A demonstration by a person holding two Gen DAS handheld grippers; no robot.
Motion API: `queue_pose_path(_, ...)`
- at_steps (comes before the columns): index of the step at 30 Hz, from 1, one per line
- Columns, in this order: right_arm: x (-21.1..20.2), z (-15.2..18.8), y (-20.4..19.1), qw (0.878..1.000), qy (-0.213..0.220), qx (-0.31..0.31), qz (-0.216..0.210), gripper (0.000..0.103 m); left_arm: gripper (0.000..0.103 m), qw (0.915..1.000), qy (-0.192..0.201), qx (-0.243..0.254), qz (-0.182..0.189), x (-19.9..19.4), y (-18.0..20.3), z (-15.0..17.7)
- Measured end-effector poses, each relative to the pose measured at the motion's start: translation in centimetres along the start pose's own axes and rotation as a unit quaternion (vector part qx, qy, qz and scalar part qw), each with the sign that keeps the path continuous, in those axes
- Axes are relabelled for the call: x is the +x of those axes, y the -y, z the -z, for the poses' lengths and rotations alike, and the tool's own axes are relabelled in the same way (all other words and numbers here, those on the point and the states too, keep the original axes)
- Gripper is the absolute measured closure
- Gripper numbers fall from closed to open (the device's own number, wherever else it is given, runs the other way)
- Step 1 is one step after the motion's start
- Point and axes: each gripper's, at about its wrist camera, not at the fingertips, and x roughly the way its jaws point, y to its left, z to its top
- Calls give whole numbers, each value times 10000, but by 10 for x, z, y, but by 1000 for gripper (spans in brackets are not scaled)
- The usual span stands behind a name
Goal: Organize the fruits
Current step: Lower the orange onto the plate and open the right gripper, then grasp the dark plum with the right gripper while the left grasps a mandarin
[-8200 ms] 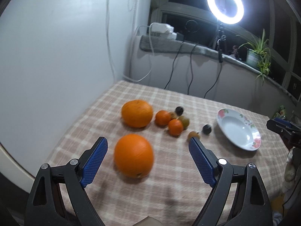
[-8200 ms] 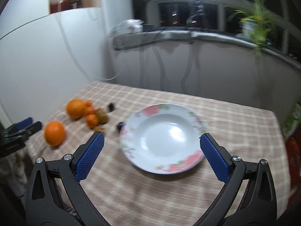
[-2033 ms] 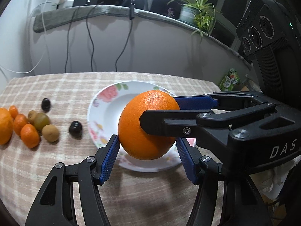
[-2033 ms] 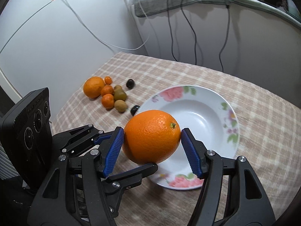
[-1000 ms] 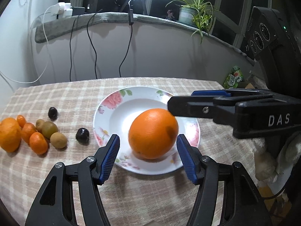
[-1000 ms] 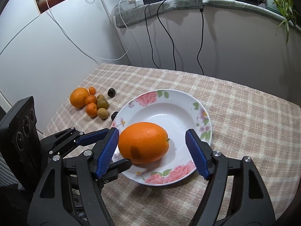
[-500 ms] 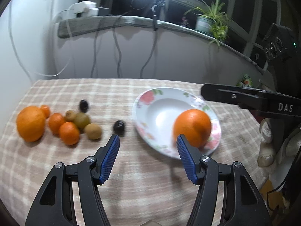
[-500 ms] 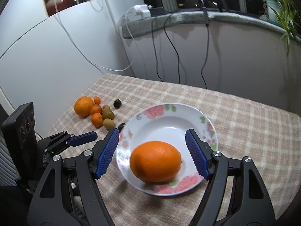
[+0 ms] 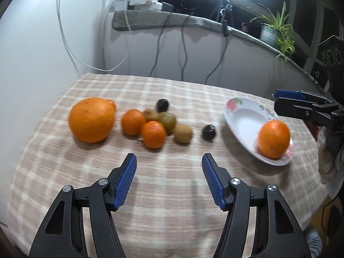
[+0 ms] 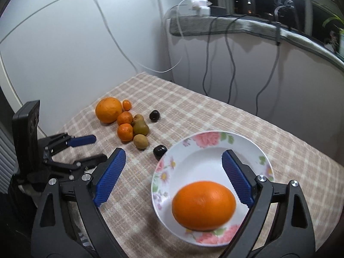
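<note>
On the checked cloth of the desk [image 9: 172,193], the big orange [image 10: 203,205] now lies released in the floral plate [image 10: 206,159] between the wide-open, empty right hand-held gripper [image 10: 172,176], while the open, empty left hand-held gripper [image 9: 169,180] has turned toward the remaining fruits ahead.

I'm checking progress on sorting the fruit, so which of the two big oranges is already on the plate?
The big orange between the right gripper's open jaws sits on the flowered plate. The other big orange lies on the tablecloth beside the small fruits.
</note>
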Motion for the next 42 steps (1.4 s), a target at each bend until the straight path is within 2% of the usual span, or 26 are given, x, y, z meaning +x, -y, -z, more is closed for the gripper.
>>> queue_pose_path(3, 13, -7, -8, 9995, -175, -253, -108, 10, 42, 10000, -39, -79, -1, 5, -12, -2)
queue_pose_path(6, 28, -12, -18, 9974, -398, -597, -117, 20, 53, 9999, -118, -64, -37, 14, -20, -5)
queue_pose_path(8, 41, -14, -26, 9943, -610, -870, -124, 30, 58, 9999, -157, -40, -14, 17, -22, -7)
queue_pose_path(10, 54, -14, -30, 9908, -840, -1055, -140, 35, 62, 9998, -202, -22, 28, 21, -24, -9)
queue_pose_path(14, 75, -14, -35, 9836, -1214, -1326, -136, 49, 67, 9996, -264, 44, 35, 27, -25, -14)
queue_pose_path(17, 88, -16, -37, 9775, -1457, -1514, -164, 54, 68, 9994, -326, 122, 55, 32, -24, -17)
queue_pose_path(23, 104, -22, -50, 9587, -1883, -2129, -106, 57, 70, 9987, -446, 244, 48, 44, -22, -22)
queue_pose_path(31, 131, -23, -67, 9106, -2753, -3081, -37, 62, 71, 9982, -524, 247, 144, 52, -22, -25)
queue_pose_path(36, 146, -26, -67, 9029, -2964, -3113, -55, 64, 71, 9982, -531, 225, 176, 50, -24, -25)
queue_pose_path(38, 151, -24, -68, 9000, -3018, -3145, -67, 71, 71, 9981, -543, 212, 210, 50, -24, -25)
queue_pose_path(42, 157, -21, -69, 9008, -3037, -3101, -131, 75, 68, 9978, -592, 170, 255, 53, -24, -26)
